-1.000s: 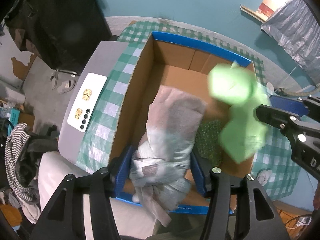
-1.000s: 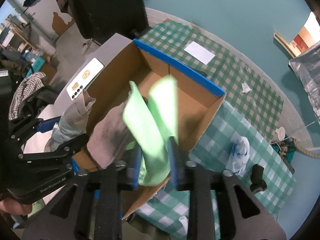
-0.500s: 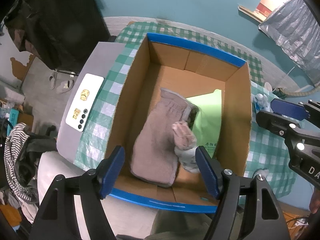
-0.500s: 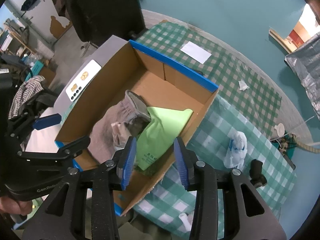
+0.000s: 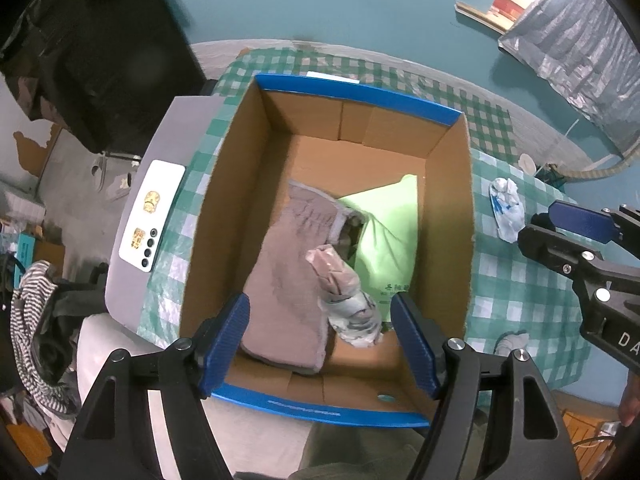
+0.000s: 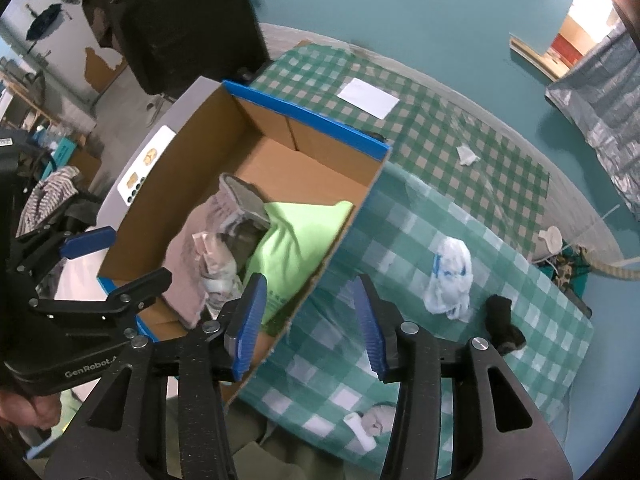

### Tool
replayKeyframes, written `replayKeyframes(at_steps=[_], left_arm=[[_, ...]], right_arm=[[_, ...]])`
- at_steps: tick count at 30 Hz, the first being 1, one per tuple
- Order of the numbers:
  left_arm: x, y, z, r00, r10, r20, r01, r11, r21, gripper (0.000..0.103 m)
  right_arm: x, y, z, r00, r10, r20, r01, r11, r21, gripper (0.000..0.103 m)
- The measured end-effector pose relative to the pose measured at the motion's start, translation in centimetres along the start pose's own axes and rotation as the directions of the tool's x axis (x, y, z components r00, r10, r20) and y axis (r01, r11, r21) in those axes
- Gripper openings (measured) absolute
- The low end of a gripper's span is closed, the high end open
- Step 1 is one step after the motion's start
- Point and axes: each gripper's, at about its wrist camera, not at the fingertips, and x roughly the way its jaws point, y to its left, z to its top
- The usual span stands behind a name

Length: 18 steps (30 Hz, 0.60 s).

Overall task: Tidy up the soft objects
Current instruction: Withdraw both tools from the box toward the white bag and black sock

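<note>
Brown cardboard box (image 5: 236,216) with blue-edged flaps, open-topped, on the green-checked tabletop (image 6: 460,232). Inside, on its floor: a mauve-grey knitted garment (image 5: 288,292) laid flat along the left half, a small crumpled pale cloth (image 5: 344,300) partly on top of it toward the near end, and a lime-green bag (image 5: 384,252) against the right wall, touching the garment's ribbed end. Left gripper (image 5: 326,340) straight above the near end of the box, pointing down, blue fingers (image 5: 224,340) spread wide and steady, empty; garment and pale cloth seen between them but well below, untouched. Right gripper (image 6: 310,322) above the box's right wall and the tabletop just beside it, blue fingers (image 6: 370,324) partly apart and widening, nothing gripped. Outside the box, on the tabletop to its right: a crumpled white-and-blue plastic bag (image 6: 450,276), a small dark object (image 6: 504,324) near it, a scrap of white tissue (image 6: 466,155) farther back, and a white sheet of paper (image 6: 368,97) near the far edge. Near edge of the tabletop: a pale rolled item (image 6: 370,422), too blurred to identify. Left of the box: a grey surface carrying a white phone (image 5: 152,216), camera side up. Striped fabric (image 5: 32,320) heaped at far left.
</note>
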Motion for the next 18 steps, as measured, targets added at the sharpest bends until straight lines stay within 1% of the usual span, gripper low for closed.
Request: replayKeyframes(at_steps=[4, 18], left_arm=[[0.0, -1.0, 0.1, 1.0, -0.002, 0.0, 0.002, 1.0, 0.017, 0.074], [0.2, -4.9, 0.4, 1.0, -0.006, -0.012, 0.007, 0.997, 0.074, 0.074]], right_arm=[[-0.3, -1.2, -0.7, 1.0, -0.005, 0.001, 0.005, 1.0, 0.029, 0.047], [-0.8, -5.7, -3.2, 1.0, -0.011, -0.007, 0.012, 0.991, 0.132, 0.048]])
